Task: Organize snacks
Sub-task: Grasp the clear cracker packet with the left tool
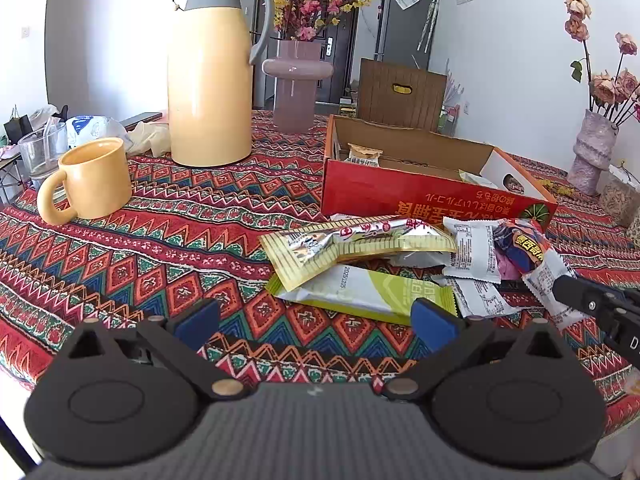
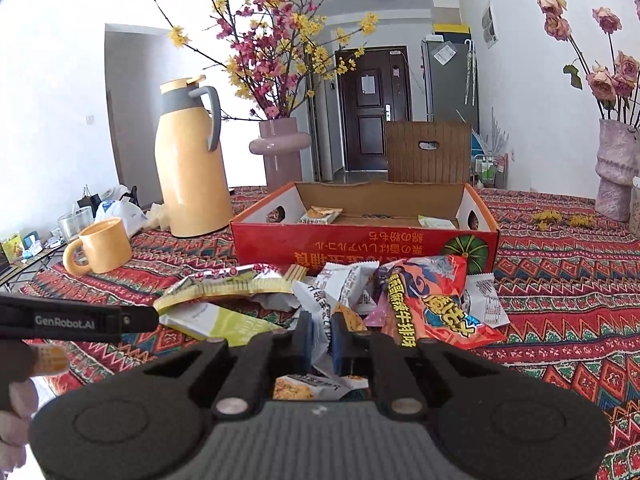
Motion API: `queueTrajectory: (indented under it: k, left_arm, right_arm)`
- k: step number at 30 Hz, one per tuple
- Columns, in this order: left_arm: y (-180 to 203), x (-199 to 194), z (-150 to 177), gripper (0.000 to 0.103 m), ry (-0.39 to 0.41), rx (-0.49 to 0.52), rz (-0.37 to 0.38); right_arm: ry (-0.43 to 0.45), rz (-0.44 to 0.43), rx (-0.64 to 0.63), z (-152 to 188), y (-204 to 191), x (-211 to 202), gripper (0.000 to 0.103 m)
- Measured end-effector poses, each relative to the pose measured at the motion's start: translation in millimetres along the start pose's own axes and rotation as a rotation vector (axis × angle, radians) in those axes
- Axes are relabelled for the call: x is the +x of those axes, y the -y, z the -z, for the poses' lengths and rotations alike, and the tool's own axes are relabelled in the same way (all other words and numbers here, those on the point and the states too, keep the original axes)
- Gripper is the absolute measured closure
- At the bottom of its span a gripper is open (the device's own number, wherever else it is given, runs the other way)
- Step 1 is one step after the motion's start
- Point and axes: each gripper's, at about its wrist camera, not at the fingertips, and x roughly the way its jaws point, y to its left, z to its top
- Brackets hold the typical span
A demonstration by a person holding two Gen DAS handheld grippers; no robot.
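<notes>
A pile of snack packets lies on the patterned tablecloth in front of a red cardboard box (image 1: 420, 194) (image 2: 360, 242). The box holds a few small packets (image 2: 320, 215). My left gripper (image 1: 316, 320) is open and empty, just short of a green-and-white packet (image 1: 360, 290); a long yellow-silver packet (image 1: 352, 242) lies behind it. My right gripper (image 2: 322, 338) is shut on a small white snack packet (image 2: 320, 316) at the near edge of the pile, beside a big orange packet (image 2: 432, 304). The right gripper's finger shows in the left wrist view (image 1: 592, 300).
A yellow mug (image 1: 90, 182) and a tall yellow thermos (image 1: 210, 80) stand at the left. A pink vase with flowers (image 1: 296, 84) is behind the thermos. A wooden chair back (image 2: 428, 152) stands behind the box. Another vase (image 2: 616, 168) stands at the far right.
</notes>
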Motion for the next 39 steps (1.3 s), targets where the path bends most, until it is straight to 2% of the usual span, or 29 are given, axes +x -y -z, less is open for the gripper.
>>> queueTrajectory:
  k: [9, 15, 20, 23, 26, 28, 29, 39]
  left_arm:
    - [40, 4, 8, 0.000, -0.037, 0.077, 0.065]
    - [81, 12, 15, 0.000, -0.071, 0.150, 0.115]
    - [111, 21, 19, 0.002, -0.094, 0.199, 0.119]
    - [125, 27, 22, 0.011, -0.120, 0.223, 0.117]
    - [134, 33, 24, 0.030, -0.154, 0.238, 0.121]
    - [138, 36, 25, 0.052, -0.176, 0.243, 0.129]
    - [140, 38, 26, 0.057, -0.185, 0.246, 0.130]
    - [142, 29, 24, 0.059, -0.155, 0.263, 0.116]
  right_arm:
    - [0.080, -0.005, 0.020, -3, 14, -35, 0.094]
    - [0.106, 0.022, 0.062, 3, 43, -49, 0.094]
    - [0.113, 0.033, 0.090, 10, 65, -53, 0.094]
    - [0.112, 0.028, 0.106, 13, 75, -53, 0.094]
    - [0.106, 0.022, 0.122, 17, 82, -51, 0.094]
    - [0.105, 0.019, 0.132, 20, 86, -50, 0.094]
    - [0.105, 0.018, 0.135, 20, 88, -50, 0.094]
    - [0.105, 0.002, 0.145, 23, 90, -48, 0.094]
